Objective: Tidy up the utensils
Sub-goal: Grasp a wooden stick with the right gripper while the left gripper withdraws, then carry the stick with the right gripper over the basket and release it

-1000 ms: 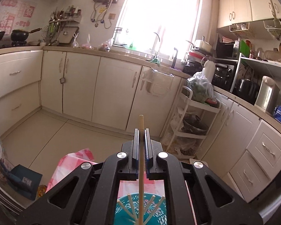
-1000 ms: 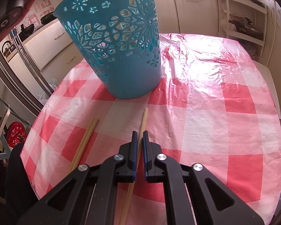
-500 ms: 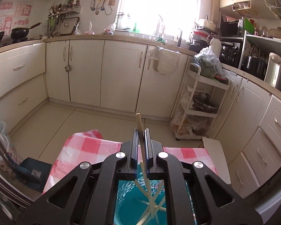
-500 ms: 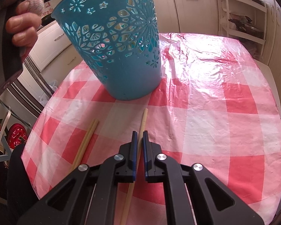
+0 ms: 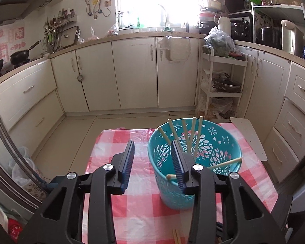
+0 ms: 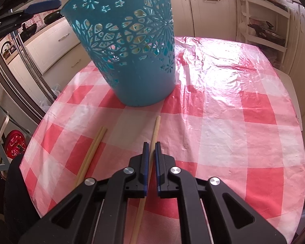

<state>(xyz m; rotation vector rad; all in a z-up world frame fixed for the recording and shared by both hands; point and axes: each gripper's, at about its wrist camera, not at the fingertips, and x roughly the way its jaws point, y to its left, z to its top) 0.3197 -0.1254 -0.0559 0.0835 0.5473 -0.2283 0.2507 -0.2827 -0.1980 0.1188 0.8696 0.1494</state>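
My left gripper (image 5: 152, 160) has just been opening and now stands apart with nothing between its pads, so its chopstick is out of my hold; one stick lies tilted across the rim of the teal basket (image 5: 195, 156), with several more leaning up against the far wall inside. The basket stands on the checked tablecloth (image 5: 132, 213).

Moving right, a pair of chopsticks (image 6: 92, 152) lies loose on the cloth just beside my right gripper (image 6: 150, 152). That gripper is pinched narrow on a single chopstick (image 6: 155, 130), whose far tip points at the basket's base and stops short of it.

To do this lift well, I would raise the stick clear of the cloth first, tip it upright, then carry it over the rim before letting go. I should pull my left gripper aside so the two don't meet above the opening.
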